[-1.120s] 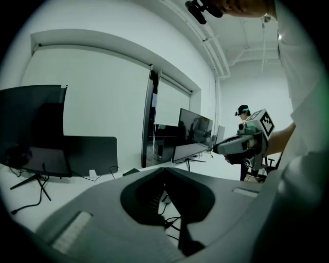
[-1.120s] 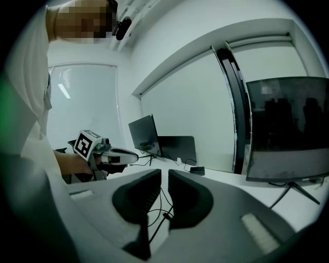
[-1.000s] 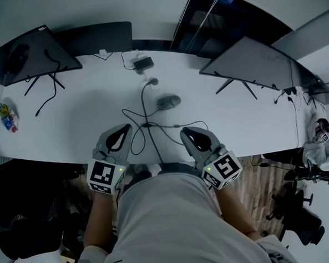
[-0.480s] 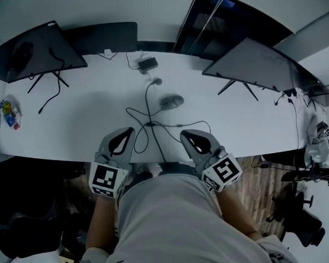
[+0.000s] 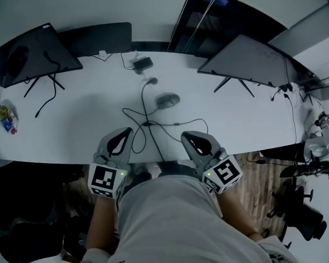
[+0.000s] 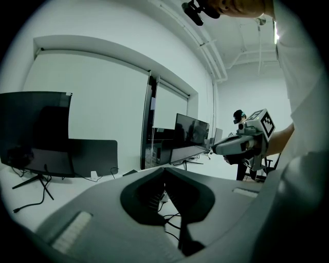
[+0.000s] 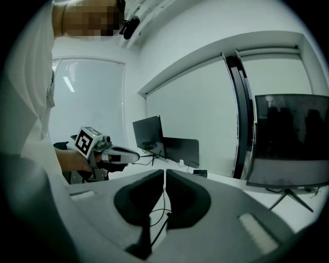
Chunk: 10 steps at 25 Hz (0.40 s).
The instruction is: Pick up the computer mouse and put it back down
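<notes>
**A:** Where is the computer mouse (image 5: 168,100) now?

**B:** It lies flat on the white table (image 5: 86,122), beyond the loops of cable (image 5: 145,109). It is well apart from both grippers.

**A:** So how far along is the task?

**B:** This I cannot decide. A mouse resting on the table fits the moment before lifting, and also the moment after it is put back down.

**A:** And the hands?

**B:** The left gripper (image 5: 122,135) and the right gripper (image 5: 188,138) hang side by side over the near table edge. They point a little downward, toward the mouse. Each has its jaws pressed together, with nothing between them.
</notes>
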Tool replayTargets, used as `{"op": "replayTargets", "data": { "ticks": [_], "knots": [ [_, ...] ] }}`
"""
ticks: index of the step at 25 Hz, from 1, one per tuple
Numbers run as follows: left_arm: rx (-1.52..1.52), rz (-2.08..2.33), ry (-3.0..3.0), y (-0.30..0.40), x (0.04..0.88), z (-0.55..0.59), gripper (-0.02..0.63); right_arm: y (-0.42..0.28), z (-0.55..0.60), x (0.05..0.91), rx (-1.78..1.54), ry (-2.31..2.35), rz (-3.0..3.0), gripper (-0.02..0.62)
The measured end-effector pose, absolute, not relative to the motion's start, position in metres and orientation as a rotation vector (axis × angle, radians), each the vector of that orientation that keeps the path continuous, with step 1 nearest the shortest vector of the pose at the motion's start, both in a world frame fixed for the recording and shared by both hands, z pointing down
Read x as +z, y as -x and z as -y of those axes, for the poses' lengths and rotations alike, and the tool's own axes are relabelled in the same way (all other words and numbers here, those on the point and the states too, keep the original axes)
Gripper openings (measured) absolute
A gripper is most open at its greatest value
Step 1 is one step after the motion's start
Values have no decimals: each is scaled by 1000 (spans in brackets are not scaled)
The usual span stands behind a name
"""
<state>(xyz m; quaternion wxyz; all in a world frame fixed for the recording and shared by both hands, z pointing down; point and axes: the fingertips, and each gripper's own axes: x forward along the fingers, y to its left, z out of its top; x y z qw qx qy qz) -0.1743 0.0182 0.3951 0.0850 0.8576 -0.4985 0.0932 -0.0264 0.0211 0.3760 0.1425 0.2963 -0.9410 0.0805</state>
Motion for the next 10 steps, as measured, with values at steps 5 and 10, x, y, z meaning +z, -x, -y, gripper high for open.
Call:
{"op": "replayTargets", "data": {
  "ticks": [5, 10],
  "knots": [
    [283, 1475, -2559, 173, 400, -19, 9, 22, -24, 373, 227, -888, 2714, 14],
    [279, 1473, -2562, 176, 400, -24, 9, 24, -27, 376, 203, -899, 2705, 14]
  ]
}}
